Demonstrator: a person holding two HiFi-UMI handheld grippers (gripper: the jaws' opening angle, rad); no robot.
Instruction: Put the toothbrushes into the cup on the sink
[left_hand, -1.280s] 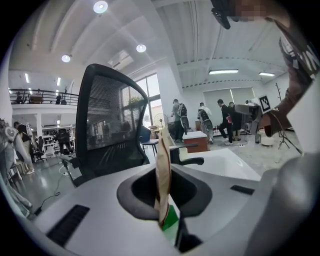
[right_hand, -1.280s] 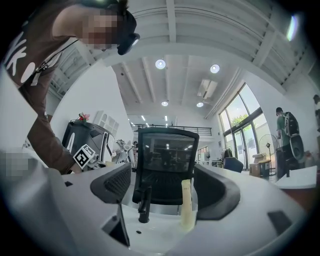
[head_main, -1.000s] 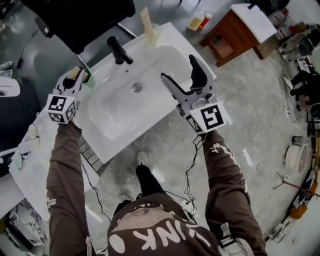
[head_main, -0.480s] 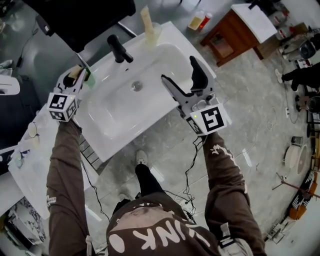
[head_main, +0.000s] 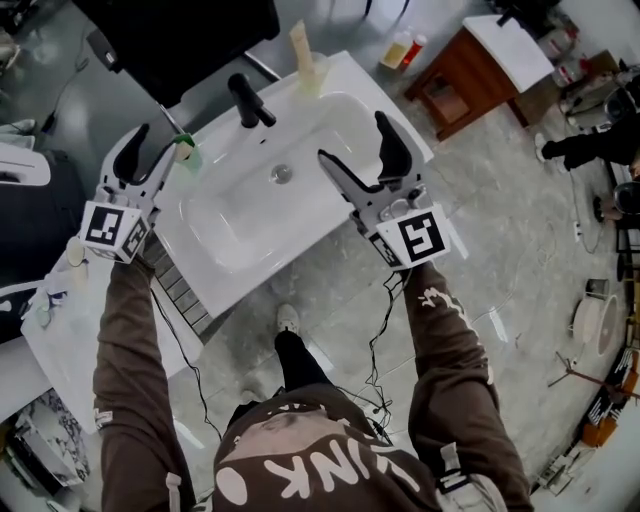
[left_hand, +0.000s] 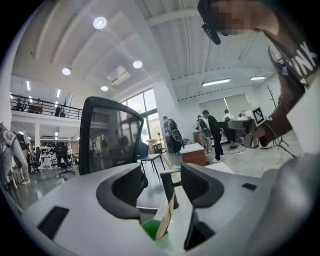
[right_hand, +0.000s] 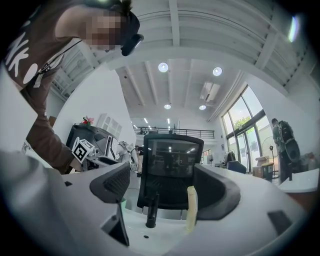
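Note:
A small green cup (head_main: 187, 153) stands on the left rim of the white sink (head_main: 222, 262). A beige toothbrush (left_hand: 165, 220) leans in the green cup (left_hand: 150, 231). My left gripper (head_main: 150, 150) hovers just left of and above the cup. Its jaws have just been opening and now stand wide, with nothing between them (left_hand: 160, 186). My right gripper (head_main: 355, 140) hangs open and empty over the right side of the basin. At the far rim a cream stick-like item (head_main: 300, 45) stands in a clear cup (head_main: 311, 74); it also shows as a cream stick (right_hand: 191, 208).
A black faucet (head_main: 250, 100) rises behind the basin and shows as a faucet (right_hand: 150, 212). A black office chair (head_main: 180, 30) stands behind the sink. A wooden cabinet (head_main: 470, 60) and two bottles (head_main: 402, 45) sit on the floor to the right. A white counter (head_main: 60, 330) lies on the left.
My left gripper was shut on the beige toothbrush at the green cup. It has opened, let the toothbrush go in the cup, and lifted away. The right gripper has hardly moved.

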